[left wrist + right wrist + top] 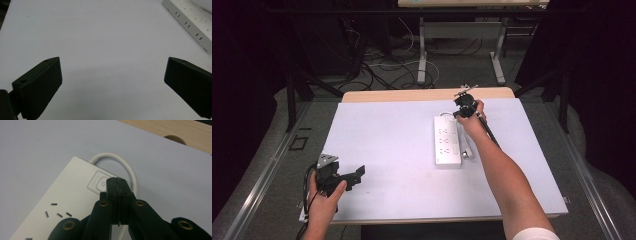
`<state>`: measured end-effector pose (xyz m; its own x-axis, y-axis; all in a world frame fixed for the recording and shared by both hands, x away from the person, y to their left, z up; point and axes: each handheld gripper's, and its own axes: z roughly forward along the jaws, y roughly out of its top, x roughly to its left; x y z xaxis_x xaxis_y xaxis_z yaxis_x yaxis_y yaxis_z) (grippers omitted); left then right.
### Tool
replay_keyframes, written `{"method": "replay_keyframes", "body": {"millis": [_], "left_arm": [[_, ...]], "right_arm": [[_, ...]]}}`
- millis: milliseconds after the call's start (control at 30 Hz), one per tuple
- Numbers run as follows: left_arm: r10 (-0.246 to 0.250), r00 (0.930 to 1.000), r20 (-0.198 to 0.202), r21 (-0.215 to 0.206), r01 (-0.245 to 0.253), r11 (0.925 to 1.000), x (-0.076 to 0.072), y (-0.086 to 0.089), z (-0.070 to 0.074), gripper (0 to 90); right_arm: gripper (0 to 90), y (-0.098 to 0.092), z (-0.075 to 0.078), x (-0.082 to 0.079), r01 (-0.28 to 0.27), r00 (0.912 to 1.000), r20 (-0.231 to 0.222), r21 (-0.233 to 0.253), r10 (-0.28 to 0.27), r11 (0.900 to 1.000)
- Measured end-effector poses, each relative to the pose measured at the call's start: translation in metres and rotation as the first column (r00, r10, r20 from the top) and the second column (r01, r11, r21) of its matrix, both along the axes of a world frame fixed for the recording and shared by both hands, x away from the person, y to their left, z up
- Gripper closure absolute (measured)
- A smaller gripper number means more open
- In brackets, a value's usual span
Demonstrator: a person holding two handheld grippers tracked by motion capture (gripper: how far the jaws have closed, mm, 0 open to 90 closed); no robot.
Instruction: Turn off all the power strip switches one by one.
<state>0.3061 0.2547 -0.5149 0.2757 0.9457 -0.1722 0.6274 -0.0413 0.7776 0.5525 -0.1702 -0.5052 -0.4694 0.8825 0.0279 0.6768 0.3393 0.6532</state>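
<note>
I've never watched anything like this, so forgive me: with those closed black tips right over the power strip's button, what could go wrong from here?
The right gripper, jaws shut, sits at the edge of the power button, so a push might slide off. The power strip lies loose on the white mat; the open left gripper is far away, so the strip could shift. The curled cord beside the tips might get snagged.

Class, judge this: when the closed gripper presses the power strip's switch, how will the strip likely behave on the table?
The power strip is long and lies flat, so tipping seems unlikely. Its hard shell looks rigid. The right gripper presses at one end, so that end might skid on the smooth table, with the curved cord flexing.
</note>
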Motion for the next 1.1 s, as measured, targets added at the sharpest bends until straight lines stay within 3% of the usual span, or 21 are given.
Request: {"method": "replay_keyframes", "body": {"millis": [467, 667, 1000, 1100], "left_arm": [[0.005, 1.0000, 0.000, -0.009, -0.005, 1.0000, 0.000, 0.002, -0.001, 1.5], [0.004, 1.0000, -0.002, -0.010, -0.004, 0.9999, 0.000, 0.002, -0.002, 1.5], [0.002, 1.0000, -0.002, -0.008, -0.002, 1.0000, 0.000, 0.003, -0.002, 1.6], [0.002, 1.0000, -0.002, -0.006, -0.002, 1.0000, 0.000, 0.003, -0.002, 1.6]], "right_arm": [[90.0, 0.010, -0.015, 0.005, -0.014, 0.9998, -0.011, 0.004, 0.014, 1.000], [90.0, 0.012, -0.017, 0.006, -0.017, 0.9998, -0.011, 0.019, 0.017, 1.000], [90.0, 0.022, -0.017, 0.009, -0.030, 0.9995, -0.011, -0.013, 0.030, 0.999], [90.0, 0.022, -0.017, 0.009, -0.033, 0.9994, -0.014, -0.003, 0.033, 0.999]]}}
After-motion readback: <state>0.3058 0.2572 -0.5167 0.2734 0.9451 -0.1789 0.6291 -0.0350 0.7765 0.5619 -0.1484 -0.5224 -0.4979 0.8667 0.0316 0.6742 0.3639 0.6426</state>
